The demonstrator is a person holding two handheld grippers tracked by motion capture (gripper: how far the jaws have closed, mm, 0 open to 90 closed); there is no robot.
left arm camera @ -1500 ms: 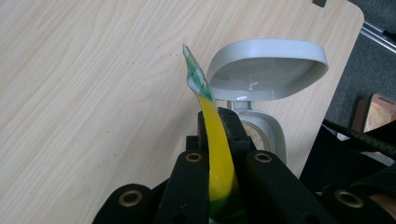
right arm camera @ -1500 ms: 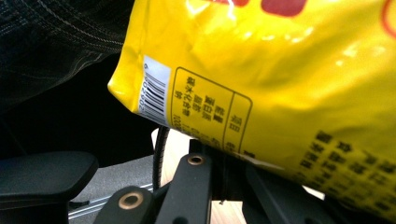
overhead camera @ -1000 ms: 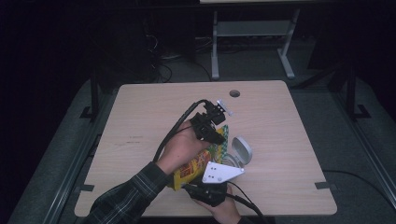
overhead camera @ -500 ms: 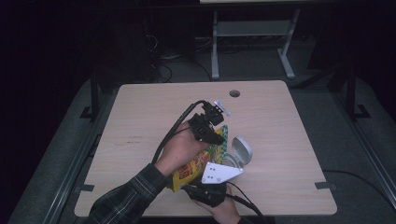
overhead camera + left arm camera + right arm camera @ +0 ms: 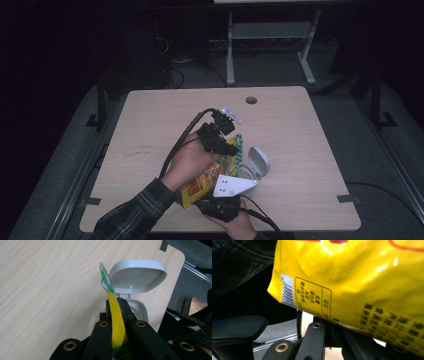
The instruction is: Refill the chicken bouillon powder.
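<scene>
While the wooden table point(image 5: 150, 135) lies bare on its left half, the work happens near its front middle. A yellow snack bag point(image 5: 207, 179) is held above the table between both grippers, just beside a small grey container point(image 5: 256, 162) whose hinged lid stands open. The left gripper point(image 5: 227, 142) has its jaws pressed together on the green-checked top seam of the bag, which rises as a thin strip between them in the left gripper view. The right gripper point(image 5: 220, 202) is clamped on the lower edge of the bag near the barcode; in the right gripper view the yellow foil sits between the closed jaws. I judge the step in hand to be the opening of the bag. The next move probably calls for pulling the two ends apart firmly, without spilling the contents.
</scene>
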